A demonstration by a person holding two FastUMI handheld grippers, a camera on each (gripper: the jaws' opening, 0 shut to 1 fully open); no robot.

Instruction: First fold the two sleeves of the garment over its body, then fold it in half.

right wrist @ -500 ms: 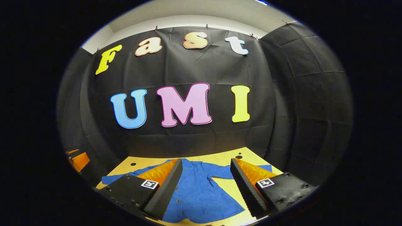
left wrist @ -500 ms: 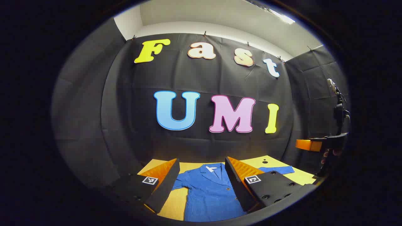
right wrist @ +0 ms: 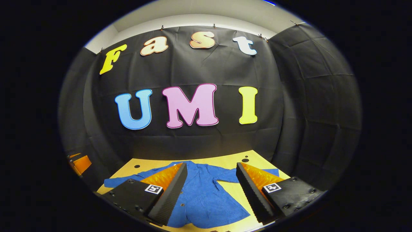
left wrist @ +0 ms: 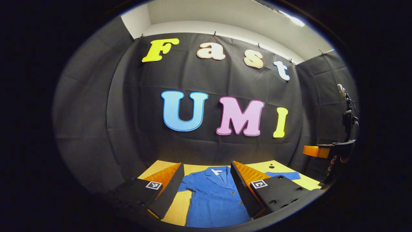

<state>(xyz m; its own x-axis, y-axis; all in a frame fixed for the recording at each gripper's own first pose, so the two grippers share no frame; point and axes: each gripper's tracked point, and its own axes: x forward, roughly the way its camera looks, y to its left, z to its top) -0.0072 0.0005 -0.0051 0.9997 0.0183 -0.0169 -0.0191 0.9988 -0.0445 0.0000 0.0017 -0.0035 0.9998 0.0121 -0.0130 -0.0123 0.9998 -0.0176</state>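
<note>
No words, brands or numbers can be read. Each finger (left wrist: 151,188) of the left hand-held gripper and each finger (right wrist: 154,190) of the right hand-held gripper carries a small square black-and-white coded tag, with no legible text. The neck label (left wrist: 216,172) inside the shirt's collar is too small to read.

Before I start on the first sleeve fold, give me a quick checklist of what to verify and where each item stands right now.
1. Blue short-sleeved button-front garment lies spread flat on the yellow tabletop: ok.
2. Both sleeves unfolded, stretched outward: ok. The one toward the booth's left and the one toward its right lie out to the sides.
3. Left gripper open, holding nothing: ok.
4. Right gripper open, holding nothing: ok.
5. Fingers at a sleeve edge, ready to pinch: not ok. Both grippers hang above the garment's body, touching no cloth.
6. Hem near edge lies smooth: cannot tell, as it sits low behind the fingers.
</note>
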